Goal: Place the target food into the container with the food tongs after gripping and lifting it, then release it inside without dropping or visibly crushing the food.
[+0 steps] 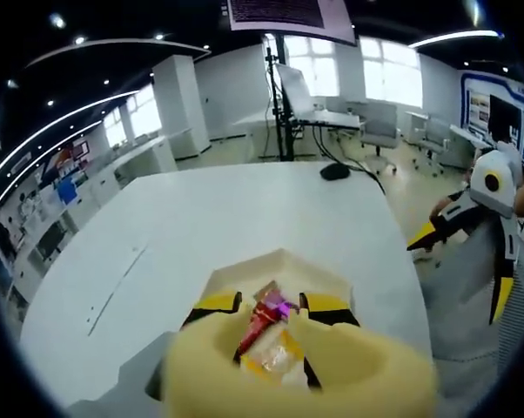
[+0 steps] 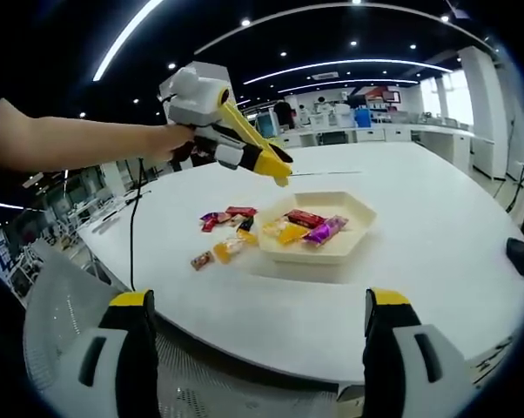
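Wrapped candies [image 2: 229,228] lying loose on the white table [image 2: 436,252] just left of the pale hexagonal container [image 2: 353,233]; several more wrapped pieces [image 2: 307,228] already inside it. In the left gripper view, a red-and-magenta wrapped candy [image 1: 269,312] sitting between yellow tong-like tips, directly above the container's rim [image 1: 279,261]; looks pinched, though blur near the lens leaves contact uncertain. Judged light, small, with slick crinkly film over a firm core: prone to sliding or squirting out, hard to crush but wrapper easily deformed. Best taken across the thick middle, not the twisted ends, with gentle pressure. Left gripper [image 2: 278,167] seen in the right gripper view above the container, tips looking nearly together. Right gripper [image 2: 258,348] low and near, jaws spread wide, nothing between them.
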### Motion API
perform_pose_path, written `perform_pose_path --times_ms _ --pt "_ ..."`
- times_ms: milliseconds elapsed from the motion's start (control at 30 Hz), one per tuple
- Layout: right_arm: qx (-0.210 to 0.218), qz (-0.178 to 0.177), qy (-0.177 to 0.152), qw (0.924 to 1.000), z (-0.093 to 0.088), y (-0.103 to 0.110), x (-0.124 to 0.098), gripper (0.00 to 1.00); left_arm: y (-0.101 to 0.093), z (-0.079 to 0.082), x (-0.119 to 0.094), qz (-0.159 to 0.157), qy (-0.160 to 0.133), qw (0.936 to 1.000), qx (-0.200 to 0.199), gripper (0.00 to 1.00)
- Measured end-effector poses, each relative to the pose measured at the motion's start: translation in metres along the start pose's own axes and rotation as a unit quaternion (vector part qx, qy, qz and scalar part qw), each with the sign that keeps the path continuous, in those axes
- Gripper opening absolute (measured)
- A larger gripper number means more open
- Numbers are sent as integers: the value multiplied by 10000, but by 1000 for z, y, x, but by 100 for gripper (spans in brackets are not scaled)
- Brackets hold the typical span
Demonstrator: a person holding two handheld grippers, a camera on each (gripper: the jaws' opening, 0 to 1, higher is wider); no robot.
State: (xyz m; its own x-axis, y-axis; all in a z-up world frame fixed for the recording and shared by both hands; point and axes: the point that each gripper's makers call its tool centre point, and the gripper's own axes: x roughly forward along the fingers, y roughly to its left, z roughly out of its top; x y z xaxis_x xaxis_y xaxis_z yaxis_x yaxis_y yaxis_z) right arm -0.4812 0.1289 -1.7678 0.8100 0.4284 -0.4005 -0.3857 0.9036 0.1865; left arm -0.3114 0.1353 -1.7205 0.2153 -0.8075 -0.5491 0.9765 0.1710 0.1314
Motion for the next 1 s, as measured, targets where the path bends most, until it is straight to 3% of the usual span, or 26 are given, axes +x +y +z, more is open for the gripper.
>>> perform_pose_path --times_ms 333,667,1000 --pt "-1 10 15 10000 0 0 0 100 3 -22 -20 135 -1 9997 -218 23" --pt "-11 30 72 10000 -2 1 0 100 4 -58 -46 335 96 9978 -561 23" --pt "-25 41 104 9999 -3 1 1 100 -4 -81 -68 494 126 9952 -838 24"
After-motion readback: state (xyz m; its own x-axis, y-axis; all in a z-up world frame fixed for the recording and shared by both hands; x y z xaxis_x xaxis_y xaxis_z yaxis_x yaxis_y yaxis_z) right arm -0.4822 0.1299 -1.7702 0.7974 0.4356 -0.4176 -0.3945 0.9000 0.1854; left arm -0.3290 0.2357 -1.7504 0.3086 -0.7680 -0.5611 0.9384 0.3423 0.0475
